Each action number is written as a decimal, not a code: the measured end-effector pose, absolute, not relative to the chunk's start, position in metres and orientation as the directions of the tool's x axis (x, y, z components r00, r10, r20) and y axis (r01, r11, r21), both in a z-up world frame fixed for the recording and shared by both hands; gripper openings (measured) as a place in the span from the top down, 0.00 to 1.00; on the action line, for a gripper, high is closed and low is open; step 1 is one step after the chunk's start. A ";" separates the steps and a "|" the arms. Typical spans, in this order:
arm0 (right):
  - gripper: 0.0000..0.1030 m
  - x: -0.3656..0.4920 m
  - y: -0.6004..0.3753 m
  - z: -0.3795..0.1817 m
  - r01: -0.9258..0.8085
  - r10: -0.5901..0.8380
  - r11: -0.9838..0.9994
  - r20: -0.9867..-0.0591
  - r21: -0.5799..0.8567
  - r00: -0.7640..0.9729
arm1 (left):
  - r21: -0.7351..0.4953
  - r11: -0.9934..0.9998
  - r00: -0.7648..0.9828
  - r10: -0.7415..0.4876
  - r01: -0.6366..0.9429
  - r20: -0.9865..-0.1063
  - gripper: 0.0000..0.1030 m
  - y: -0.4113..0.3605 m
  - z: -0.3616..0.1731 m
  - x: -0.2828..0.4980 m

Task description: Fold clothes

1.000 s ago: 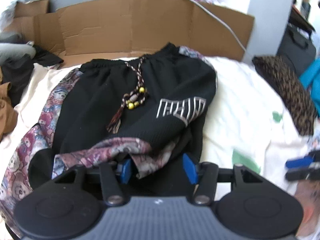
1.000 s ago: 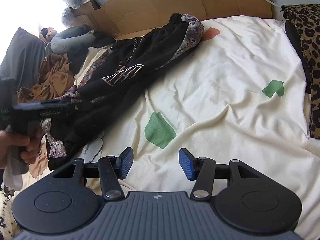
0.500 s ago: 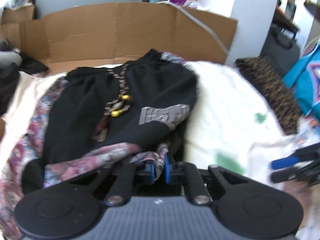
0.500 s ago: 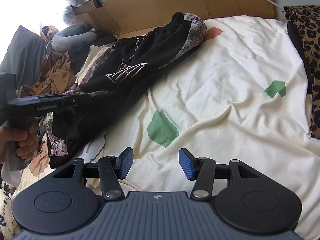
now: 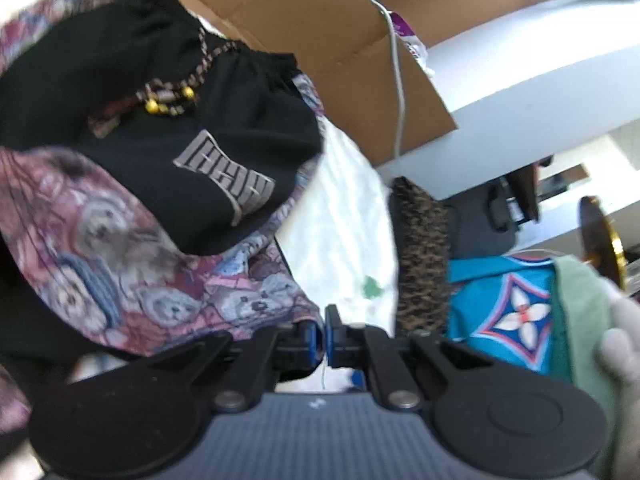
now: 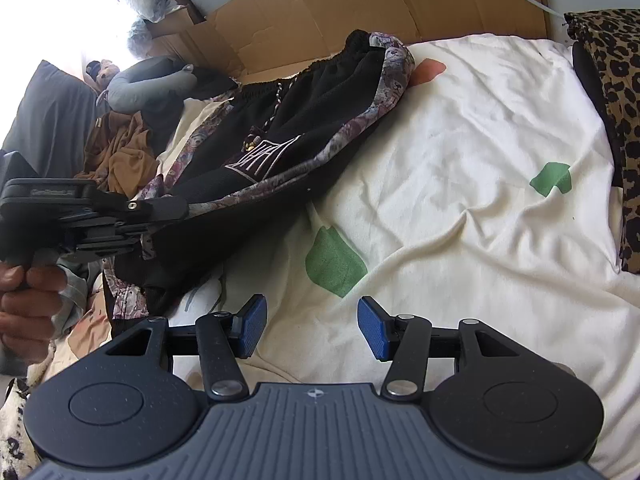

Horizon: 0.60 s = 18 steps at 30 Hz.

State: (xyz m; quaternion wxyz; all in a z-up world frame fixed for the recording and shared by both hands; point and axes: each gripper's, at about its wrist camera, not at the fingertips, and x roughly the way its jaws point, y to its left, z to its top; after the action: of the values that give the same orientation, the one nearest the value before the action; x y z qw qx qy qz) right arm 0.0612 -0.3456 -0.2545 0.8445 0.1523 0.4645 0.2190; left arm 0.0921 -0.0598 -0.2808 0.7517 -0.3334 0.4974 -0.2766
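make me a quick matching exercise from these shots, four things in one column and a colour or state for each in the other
Things:
1. left gripper
2. right gripper
3. black shorts with teddy-bear print side panels
4. cream bedsheet with green patches

States:
A. jaws open, holding nothing
B. spread under everything
C. jaws shut on fabric
D. one end lifted off the bed

Pairs: 1-C, 2-A, 3-D, 4-B

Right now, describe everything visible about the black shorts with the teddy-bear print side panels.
The black shorts with teddy-bear print side panels are soft knit fabric with a gathered elastic waistband, a braided drawcord with yellow beads and a grey block logo. The waist lies on the cream bedsheet near the cardboard; the hem end is lifted, pinched in the shut left gripper. The right gripper is open, apart.
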 end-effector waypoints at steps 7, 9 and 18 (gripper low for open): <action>0.44 0.063 -0.363 -0.261 -0.140 0.567 0.805 -0.678 0.577 0.467 | -0.794 0.605 0.282 -0.774 0.059 -0.568 0.95 -0.084 -0.297 0.078; 0.44 0.063 -0.374 -0.265 -0.090 0.585 0.776 -0.659 0.624 0.474 | -0.796 0.602 0.260 -0.779 0.055 -0.571 0.95 -0.091 -0.301 0.074; 0.59 0.060 -0.387 -0.295 0.123 0.732 0.524 -0.519 0.843 0.442 | -0.802 0.596 0.205 -0.789 0.030 -0.579 0.95 -0.099 -0.315 0.058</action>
State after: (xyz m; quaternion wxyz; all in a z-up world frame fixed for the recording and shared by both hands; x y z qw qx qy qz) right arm 0.0605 -0.3867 -0.2954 0.7259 0.4407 0.4847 0.2096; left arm 0.0578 -0.0991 -0.3149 0.6976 -0.3402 0.5581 -0.2935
